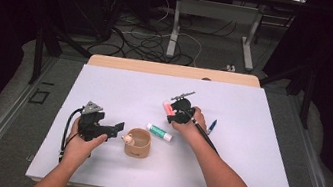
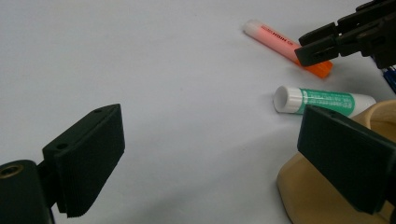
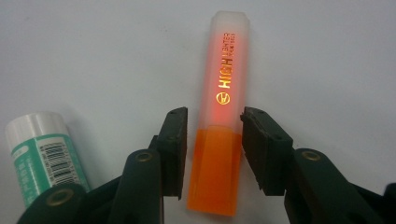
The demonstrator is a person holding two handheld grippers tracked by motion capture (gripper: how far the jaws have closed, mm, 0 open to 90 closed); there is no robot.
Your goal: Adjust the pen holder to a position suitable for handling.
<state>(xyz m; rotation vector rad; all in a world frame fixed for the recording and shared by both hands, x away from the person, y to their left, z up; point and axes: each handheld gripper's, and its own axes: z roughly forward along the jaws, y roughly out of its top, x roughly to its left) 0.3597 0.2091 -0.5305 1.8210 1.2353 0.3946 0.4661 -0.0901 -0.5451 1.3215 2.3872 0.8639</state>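
Right gripper view: highlighter [image 3: 223,116] between jaws, pads not yet touching

High view looks down from above on the whole tabletop [image 1: 104,89]; both gripper views sit low and close, sharing the highlighter [image 3: 222,130] and green tube [image 2: 327,100].

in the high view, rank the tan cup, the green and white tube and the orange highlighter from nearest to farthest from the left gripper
1. Round tan cup: just right of the left gripper, beside its jaws.
2. Green and white tube: lying on the white table past the cup's far right rim.
3. Orange highlighter with a clear cap: farthest, up and right, between the right gripper jaws.
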